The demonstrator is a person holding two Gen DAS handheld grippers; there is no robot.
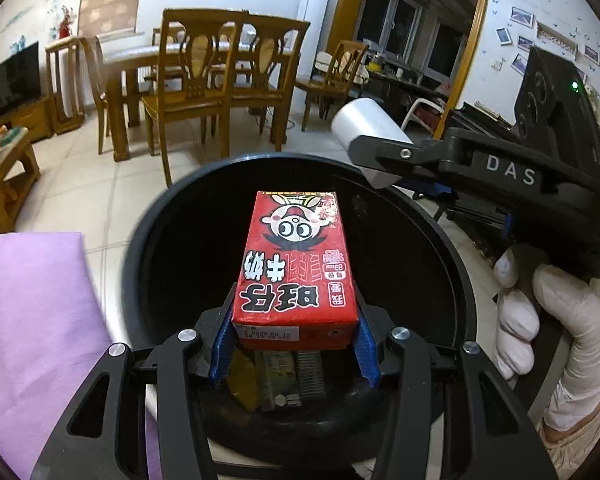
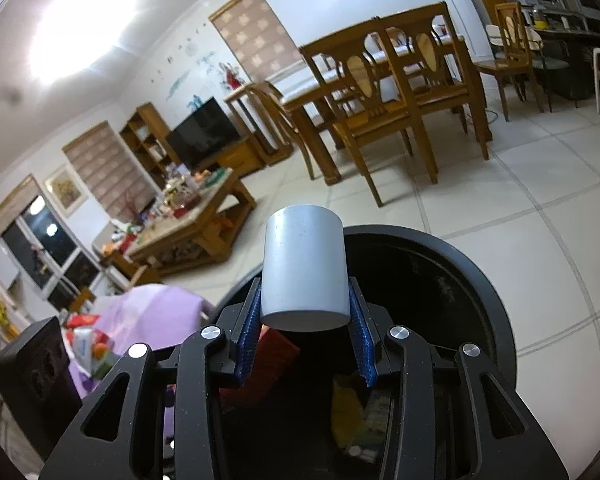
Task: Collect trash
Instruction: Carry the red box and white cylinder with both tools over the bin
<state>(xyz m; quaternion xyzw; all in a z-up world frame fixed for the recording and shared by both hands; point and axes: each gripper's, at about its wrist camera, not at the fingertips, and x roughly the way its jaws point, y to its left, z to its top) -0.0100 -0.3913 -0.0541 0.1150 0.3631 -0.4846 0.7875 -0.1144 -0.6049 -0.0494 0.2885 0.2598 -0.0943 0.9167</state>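
My left gripper (image 1: 295,346) is shut on a red milk carton (image 1: 296,260) and holds it over the open round black trash bin (image 1: 452,248). My right gripper (image 2: 304,344) is shut on a white paper cup (image 2: 305,270), held on its side above the same bin (image 2: 488,292). In the left wrist view the right gripper (image 1: 384,164) with the cup (image 1: 370,128) hangs over the bin's far right rim. Yellow and green wrappers (image 1: 268,380) lie at the bottom of the bin. The red carton (image 2: 278,354) shows below the right gripper.
A table with a purple cloth (image 1: 32,304) stands left of the bin, with more litter (image 2: 88,344) on it. A low wooden coffee table (image 2: 196,216), dining chairs (image 1: 196,92) and a tiled floor lie beyond. A gloved hand (image 1: 540,320) holds the right gripper.
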